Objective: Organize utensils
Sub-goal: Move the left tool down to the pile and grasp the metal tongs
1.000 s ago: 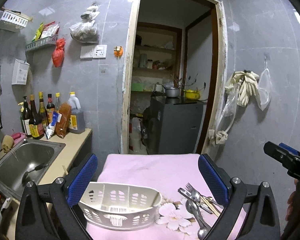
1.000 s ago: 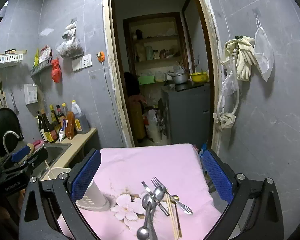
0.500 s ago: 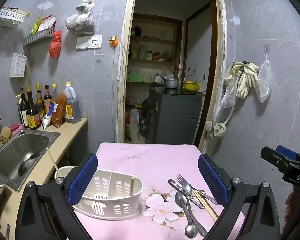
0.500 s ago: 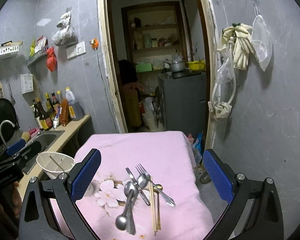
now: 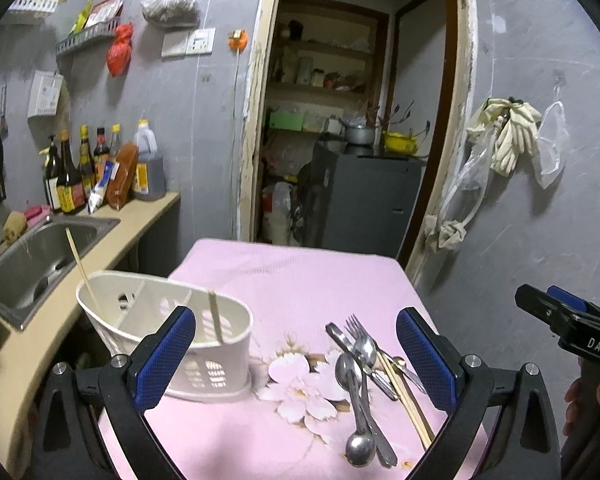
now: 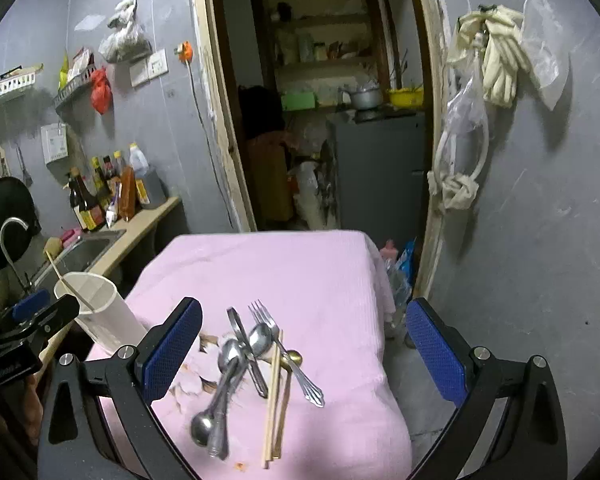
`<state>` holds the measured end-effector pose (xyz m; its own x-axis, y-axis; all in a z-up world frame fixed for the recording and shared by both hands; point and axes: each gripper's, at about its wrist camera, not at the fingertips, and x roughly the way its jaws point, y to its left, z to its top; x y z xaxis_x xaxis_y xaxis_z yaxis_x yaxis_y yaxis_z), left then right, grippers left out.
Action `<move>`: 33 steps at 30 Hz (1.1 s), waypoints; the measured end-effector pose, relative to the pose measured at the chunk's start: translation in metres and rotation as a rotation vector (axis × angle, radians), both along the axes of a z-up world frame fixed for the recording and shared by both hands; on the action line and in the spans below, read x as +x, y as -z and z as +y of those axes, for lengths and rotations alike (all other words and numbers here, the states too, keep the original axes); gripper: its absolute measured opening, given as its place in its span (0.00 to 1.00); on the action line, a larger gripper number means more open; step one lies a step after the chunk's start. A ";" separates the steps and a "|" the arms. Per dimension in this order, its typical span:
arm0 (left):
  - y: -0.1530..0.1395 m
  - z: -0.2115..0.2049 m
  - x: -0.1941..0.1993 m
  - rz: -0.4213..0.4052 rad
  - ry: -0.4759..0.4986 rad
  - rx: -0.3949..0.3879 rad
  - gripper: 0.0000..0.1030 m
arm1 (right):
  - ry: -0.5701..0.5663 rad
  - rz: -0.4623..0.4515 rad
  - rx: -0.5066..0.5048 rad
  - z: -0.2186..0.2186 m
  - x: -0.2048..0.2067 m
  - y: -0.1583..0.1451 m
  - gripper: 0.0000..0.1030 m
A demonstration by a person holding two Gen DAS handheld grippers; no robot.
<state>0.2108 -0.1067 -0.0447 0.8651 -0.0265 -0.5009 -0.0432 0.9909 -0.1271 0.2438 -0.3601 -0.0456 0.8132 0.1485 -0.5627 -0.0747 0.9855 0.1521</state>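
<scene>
On the pink cloth (image 6: 300, 272) the utensils (image 6: 256, 364) lie lengthwise toward both grippers' wide-open, empty jaws.

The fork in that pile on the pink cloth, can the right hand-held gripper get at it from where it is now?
Probably yes. The right hand-held gripper hangs open above the pile with nothing between, and the fork lies on the pile's right edge. Its handle crosses a gold spoon beside the chopsticks, so a clean single pick may be fiddly.
</scene>
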 end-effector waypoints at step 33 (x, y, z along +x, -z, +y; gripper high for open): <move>0.131 -0.056 0.119 0.232 0.005 0.021 0.96 | -0.312 0.240 0.256 -0.016 0.152 0.175 0.56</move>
<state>0.3299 -0.1626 -0.1755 0.7267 -0.0180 -0.6867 -0.0641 0.9935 -0.0938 0.3961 -0.3758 -0.2210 0.5590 0.5237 -0.6428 -0.2940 0.8501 0.4370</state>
